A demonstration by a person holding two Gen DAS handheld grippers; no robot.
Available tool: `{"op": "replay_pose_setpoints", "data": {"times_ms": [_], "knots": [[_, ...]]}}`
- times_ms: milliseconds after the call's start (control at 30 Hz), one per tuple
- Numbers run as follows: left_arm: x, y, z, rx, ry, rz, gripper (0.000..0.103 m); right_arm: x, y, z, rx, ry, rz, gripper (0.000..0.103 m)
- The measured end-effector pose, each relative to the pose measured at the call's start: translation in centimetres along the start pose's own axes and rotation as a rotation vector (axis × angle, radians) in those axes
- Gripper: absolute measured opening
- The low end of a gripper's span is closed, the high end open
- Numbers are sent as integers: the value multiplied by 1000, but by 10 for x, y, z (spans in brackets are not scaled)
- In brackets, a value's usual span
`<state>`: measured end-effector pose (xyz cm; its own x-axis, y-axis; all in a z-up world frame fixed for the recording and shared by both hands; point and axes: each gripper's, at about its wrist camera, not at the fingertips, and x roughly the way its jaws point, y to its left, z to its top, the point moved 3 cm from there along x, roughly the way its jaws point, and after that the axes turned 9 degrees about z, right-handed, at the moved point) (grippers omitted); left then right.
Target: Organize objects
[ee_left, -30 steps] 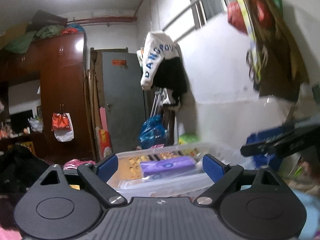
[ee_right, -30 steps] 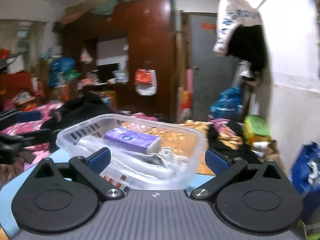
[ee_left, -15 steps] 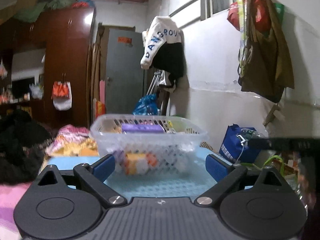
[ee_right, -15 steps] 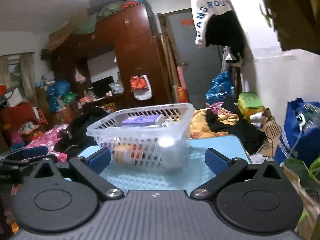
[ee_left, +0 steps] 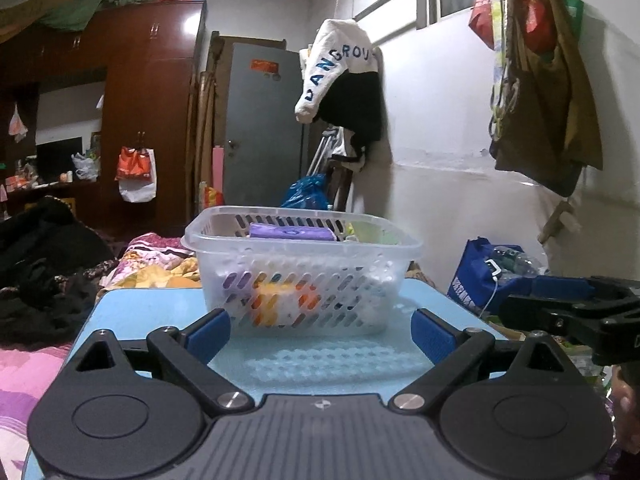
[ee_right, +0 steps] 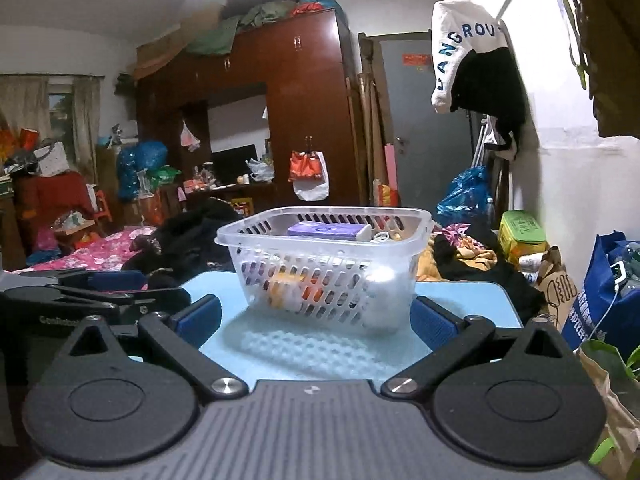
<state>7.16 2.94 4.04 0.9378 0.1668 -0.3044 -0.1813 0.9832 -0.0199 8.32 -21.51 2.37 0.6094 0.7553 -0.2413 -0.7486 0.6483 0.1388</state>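
Note:
A clear plastic basket [ee_left: 296, 236] [ee_right: 320, 232] stands on a light blue table [ee_left: 132, 312] [ee_right: 460, 304]. It holds a purple pack [ee_left: 290, 232] [ee_right: 324, 229] on top and orange and white items below. My left gripper [ee_left: 320, 334] is open and empty, low over the table, a short way in front of the basket. My right gripper [ee_right: 316, 326] is open and empty, likewise in front of the basket. The right gripper also shows at the right edge of the left wrist view [ee_left: 568, 312]; the left gripper shows at the left of the right wrist view [ee_right: 80, 292].
Black clothes [ee_left: 44, 248] and a pink floral bed cover [ee_right: 92, 248] lie left of the table. A blue bag [ee_left: 480, 276] [ee_right: 608, 300] stands at the right by the white wall. A brown wardrobe [ee_right: 280, 112] and a grey door [ee_left: 260, 128] are behind.
Both grippers have pulled back and dropped from just over the basket to table level; the basket now stands farther ahead. Both stay open and empty.

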Motion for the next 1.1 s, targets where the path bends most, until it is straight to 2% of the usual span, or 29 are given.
{"op": "replay_pose_setpoints", "data": {"times_ms": [400,1100], "knots": [[0,1,1,2,-7,15,98,-1,-10,-3,30,3,-29,103],[-4,-5,1,38,-22,46,98,0,-6,-4,16,13,-25,103]]}}
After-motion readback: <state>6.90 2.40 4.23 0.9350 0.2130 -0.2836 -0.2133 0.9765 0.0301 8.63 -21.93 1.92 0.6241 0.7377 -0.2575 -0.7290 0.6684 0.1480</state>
